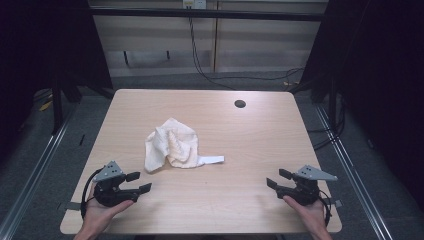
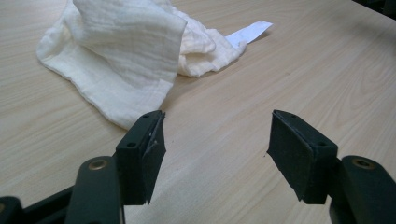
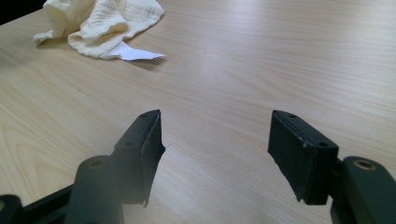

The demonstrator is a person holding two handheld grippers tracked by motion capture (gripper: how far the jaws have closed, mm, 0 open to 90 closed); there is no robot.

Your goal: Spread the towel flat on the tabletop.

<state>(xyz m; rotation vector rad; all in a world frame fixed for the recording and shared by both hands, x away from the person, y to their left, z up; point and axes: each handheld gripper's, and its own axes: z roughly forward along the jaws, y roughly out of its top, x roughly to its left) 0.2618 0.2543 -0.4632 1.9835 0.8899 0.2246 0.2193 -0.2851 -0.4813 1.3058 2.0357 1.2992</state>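
Cream cloth (image 1: 171,145) lies crumpled mid-bench (image 1: 250,150); both grippers' jaws gape empty near the front corners—pinch opposite cloth edges.

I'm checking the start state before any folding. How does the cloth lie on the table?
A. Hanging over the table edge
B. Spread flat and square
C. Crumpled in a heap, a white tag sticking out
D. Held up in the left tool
C: the cloth sits bunched near the middle of the table, its white tag poking out toward the right tool, and both tools are open and clear of it, the left tool being the nearer.
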